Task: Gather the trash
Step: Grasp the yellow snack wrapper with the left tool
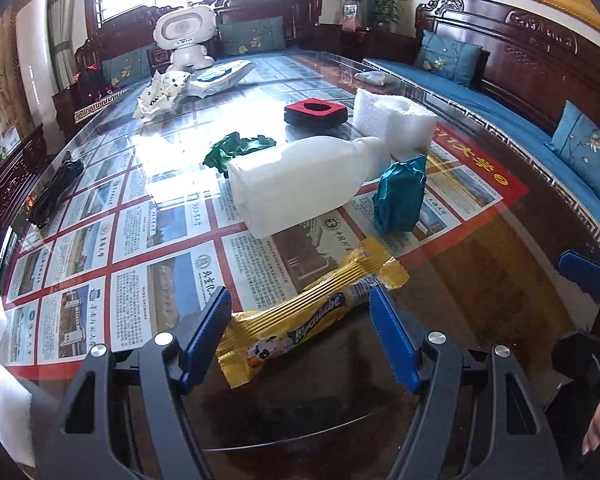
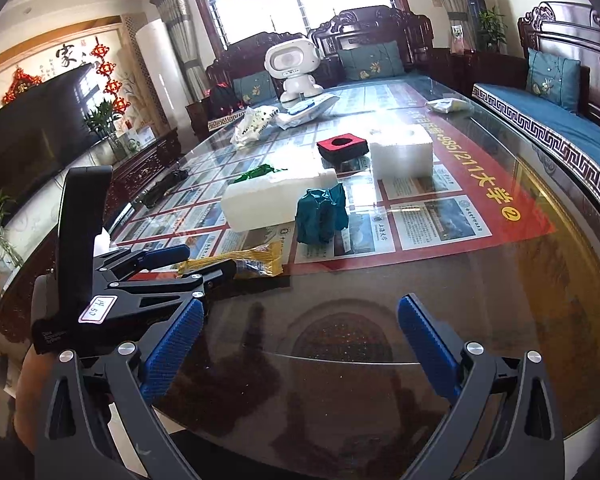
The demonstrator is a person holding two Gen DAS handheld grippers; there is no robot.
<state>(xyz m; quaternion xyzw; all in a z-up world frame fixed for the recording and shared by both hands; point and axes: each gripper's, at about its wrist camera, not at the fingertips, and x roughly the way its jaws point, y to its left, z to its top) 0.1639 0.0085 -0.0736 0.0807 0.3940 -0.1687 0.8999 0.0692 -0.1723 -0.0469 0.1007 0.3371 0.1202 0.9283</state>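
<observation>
Down on the bench [image 1: 480, 280], the left tool [image 1: 300, 336] straddles a yellow wrapper [image 1: 300, 312], fingers spread; the right tool [image 2: 300, 348] hangs released.

A yellow snack wrapper [image 1: 300, 312] lies flat on the glass between the spread fingers of the left gripper [image 1: 300, 320], its crumpled end reaching past the tips. Just beyond it a white plastic bottle [image 1: 296, 184] lies on its side, with a crumpled teal paper wad [image 1: 400, 196] standing touching its neck end. Farther off sit a green paper scrap [image 1: 236, 148] and a white foam block [image 1: 396, 120].
</observation>
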